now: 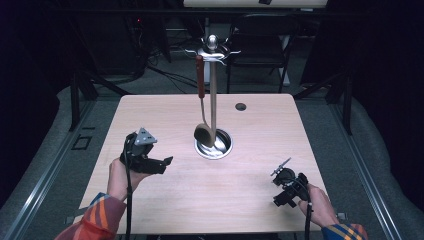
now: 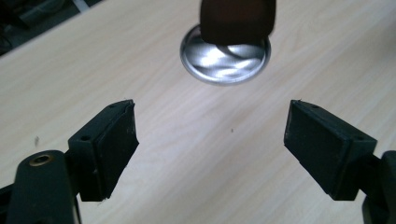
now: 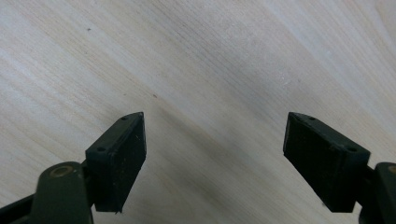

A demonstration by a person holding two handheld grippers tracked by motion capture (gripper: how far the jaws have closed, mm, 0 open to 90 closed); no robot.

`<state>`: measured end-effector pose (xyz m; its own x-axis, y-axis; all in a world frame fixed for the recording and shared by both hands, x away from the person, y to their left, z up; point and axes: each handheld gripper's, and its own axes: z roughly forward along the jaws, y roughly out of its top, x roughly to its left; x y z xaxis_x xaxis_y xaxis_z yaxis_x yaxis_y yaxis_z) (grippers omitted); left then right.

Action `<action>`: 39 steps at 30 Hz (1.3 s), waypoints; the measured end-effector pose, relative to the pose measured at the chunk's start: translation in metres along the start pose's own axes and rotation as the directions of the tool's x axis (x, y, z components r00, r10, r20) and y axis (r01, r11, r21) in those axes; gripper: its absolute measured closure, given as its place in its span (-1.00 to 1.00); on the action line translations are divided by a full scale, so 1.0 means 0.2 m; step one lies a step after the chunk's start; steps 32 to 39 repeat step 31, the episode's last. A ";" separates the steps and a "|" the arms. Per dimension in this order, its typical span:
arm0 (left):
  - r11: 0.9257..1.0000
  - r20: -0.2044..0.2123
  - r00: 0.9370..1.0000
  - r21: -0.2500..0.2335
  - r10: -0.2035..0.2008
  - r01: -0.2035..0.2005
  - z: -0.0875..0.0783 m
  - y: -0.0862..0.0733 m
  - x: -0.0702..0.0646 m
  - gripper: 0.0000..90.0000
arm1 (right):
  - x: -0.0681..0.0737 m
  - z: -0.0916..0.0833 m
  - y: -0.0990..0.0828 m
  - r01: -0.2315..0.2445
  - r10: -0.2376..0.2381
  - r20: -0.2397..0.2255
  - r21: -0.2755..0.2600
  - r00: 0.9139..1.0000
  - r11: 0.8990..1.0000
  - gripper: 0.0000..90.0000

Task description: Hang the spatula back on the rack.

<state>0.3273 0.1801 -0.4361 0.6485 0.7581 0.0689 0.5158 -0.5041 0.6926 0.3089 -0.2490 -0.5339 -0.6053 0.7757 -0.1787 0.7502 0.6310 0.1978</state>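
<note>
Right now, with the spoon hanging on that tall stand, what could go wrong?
1. The ladle hangs from a hook on the utensil stand, its bowl low over the stand's round metal base. A bump might set it swinging or knock it off.
2. The left gripper is open and points toward the stand; pushing further could hit the thin pole and perhaps tip it.
3. The right gripper is open too, holding nothing, so nothing steadies the stand.
</note>
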 end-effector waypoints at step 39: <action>0.976 0.006 0.993 0.185 -0.118 0.115 0.24 -0.36 0.03 -0.87 | 0.00 0.00 0.00 0.010 -0.010 0.009 -0.004 1.000 1.000 -0.53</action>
